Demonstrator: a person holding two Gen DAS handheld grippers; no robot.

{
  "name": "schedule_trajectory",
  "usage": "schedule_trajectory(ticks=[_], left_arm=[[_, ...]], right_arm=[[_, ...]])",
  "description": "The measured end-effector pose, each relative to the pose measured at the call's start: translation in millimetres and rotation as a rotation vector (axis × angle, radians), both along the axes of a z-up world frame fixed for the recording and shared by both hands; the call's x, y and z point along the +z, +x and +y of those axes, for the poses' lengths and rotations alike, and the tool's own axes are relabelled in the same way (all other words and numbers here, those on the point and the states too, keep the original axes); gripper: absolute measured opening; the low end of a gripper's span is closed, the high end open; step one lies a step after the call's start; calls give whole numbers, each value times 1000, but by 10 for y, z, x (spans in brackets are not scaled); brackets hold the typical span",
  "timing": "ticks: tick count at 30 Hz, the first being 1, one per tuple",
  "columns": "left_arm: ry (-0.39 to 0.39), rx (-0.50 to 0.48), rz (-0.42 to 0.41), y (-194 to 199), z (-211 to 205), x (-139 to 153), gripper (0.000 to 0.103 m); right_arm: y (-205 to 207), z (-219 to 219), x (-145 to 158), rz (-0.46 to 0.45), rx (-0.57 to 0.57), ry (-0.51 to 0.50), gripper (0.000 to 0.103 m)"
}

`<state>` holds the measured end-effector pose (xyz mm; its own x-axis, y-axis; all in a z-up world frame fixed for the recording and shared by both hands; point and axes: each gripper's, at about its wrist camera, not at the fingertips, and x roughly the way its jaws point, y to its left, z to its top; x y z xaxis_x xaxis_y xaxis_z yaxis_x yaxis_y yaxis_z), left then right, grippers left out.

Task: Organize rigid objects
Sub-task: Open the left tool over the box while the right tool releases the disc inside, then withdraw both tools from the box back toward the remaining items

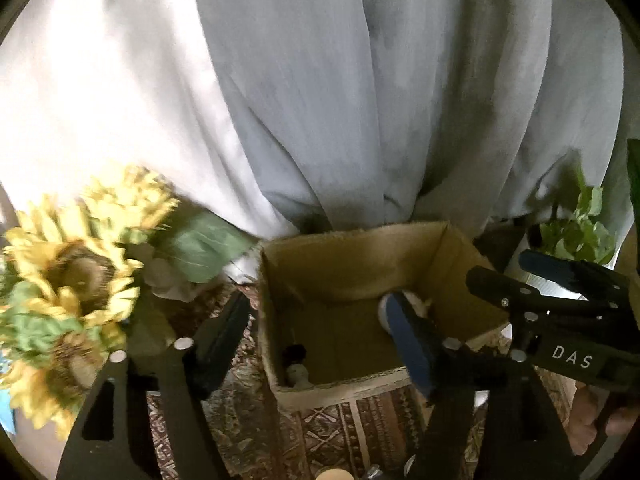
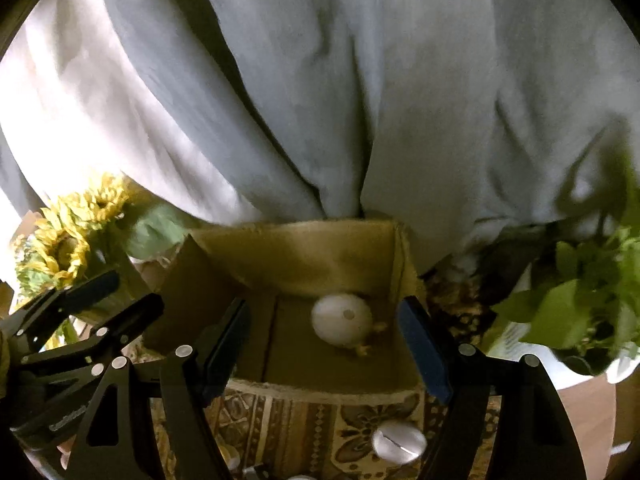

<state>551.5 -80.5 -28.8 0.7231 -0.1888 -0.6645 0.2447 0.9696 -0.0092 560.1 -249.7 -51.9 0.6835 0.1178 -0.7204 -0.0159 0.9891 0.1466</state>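
Note:
An open cardboard box (image 1: 360, 256) (image 2: 304, 252) stands on a patterned cloth. A white egg-shaped object (image 2: 342, 320) lies on its floor near the right wall; in the left wrist view it is mostly hidden behind a finger. A small dark and white item (image 1: 296, 364) lies in the box's front left corner. My left gripper (image 1: 320, 340) is open and empty above the box's front edge. My right gripper (image 2: 324, 344) is open and empty, its fingers either side of the white object and above it. The right gripper also shows in the left wrist view (image 1: 500, 276).
Yellow sunflowers (image 1: 68, 276) (image 2: 68, 232) stand left of the box. A green leafy plant (image 2: 580, 304) (image 1: 576, 232) stands to the right. Grey curtains (image 1: 360, 100) hang behind. A white round cap (image 2: 398, 446) lies on the patterned cloth (image 1: 360, 428) in front of the box.

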Motion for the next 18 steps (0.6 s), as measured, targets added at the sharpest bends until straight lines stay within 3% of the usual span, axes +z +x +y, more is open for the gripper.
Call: schedule_trajectory(ticks=[8, 18], left_arm=[[10, 36, -129, -391, 141, 241, 99], [52, 73, -241, -856, 323, 361, 103]], right_arm=[[-367, 62, 272, -107, -32, -42, 80], [-908, 179, 443, -204, -77, -87, 91]])
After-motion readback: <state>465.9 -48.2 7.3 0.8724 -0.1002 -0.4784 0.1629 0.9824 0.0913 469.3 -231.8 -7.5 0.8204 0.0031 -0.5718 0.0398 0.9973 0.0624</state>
